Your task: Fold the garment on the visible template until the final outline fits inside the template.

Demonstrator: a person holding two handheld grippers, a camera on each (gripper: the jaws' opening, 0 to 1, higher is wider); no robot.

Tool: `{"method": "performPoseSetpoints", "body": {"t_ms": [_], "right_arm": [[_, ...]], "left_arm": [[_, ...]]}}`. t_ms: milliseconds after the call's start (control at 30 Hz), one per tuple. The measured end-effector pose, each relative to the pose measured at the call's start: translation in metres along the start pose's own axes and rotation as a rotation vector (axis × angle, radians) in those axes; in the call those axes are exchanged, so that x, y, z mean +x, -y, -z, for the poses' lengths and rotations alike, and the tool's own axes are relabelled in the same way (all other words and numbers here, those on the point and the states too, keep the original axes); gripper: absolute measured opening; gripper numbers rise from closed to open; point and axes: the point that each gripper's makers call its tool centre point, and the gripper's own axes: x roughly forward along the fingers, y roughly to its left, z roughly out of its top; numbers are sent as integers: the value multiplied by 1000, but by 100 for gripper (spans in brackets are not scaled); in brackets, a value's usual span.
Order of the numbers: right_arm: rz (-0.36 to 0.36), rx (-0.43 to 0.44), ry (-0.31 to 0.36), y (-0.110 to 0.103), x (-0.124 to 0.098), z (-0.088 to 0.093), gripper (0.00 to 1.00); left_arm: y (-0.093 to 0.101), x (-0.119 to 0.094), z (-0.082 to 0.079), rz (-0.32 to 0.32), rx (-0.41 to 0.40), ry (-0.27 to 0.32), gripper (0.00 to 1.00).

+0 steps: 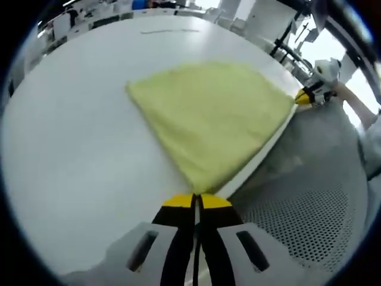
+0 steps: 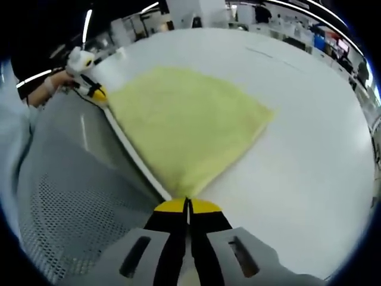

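- Yellow garment (image 1: 208, 116) spread flat on the white table (image 1: 71, 155), near edge running along the table's front rim; in the left gripper view, far corner toward 10 o'clock, nearest corner at 6 o'clock right at the gripper tips.
- Same cloth in the right gripper view (image 2: 184, 122), fanning out from 6 o'clock, one corner at 3 o'clock, another at 10 o'clock.
- No template outline readable on the table; possibly covered by the cloth, hard to say from here.
- Left gripper (image 1: 196, 201) with yellow-tipped jaws pressed together on the nearest corner of the garment, apparently pinching it.
- Right gripper (image 2: 187, 205) likewise clamped, jaws together at its own corner of the garment at the table rim.
- Also visible at 2 o'clock in the left gripper view, at the cloth's far corner on the rim.
- Grey perforated surface (image 2: 65, 220) just below the table edge, at 8 o'clock in the right gripper view.
- Risks from here: thin pinch at the very corner slipping once lifted, dropping one side and skewing the fold.
- Uneven lift between the two hands dragging the cloth off the rim toward the perforated surface.
- Fold carried too far or too short, leaving an outline wider than the template.
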Motion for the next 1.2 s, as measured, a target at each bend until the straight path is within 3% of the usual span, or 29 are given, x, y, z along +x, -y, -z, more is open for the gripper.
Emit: {"method": "performPoseSetpoints", "body": {"t_ms": [167,300,400,567,967,1100,1200], "right_arm": [[-4,-15,6,1,-11,-6,1],[-8,-21,1,2,-11,-3,1],[-21,-22,-32,-2,-2,9,1],[-17,-10,-60,-4,9,22,1],[-6,-7,-86,-3,13,29,1],[-2,-17,-86,-1,12,29,1],[-1,-7,-79,0,12,29,1]], "left_arm": [[1,-7,-7,4,41,-8,0],[0,-8,1,9,75,-31,0],[-1,-1,14,6,73,-66,0],[-2,6,25,8,29,-66,0],[0,8,29,33,-17,-74,0],[2,7,33,46,30,-129,0],[-1,7,33,31,12,-115,0]]}}
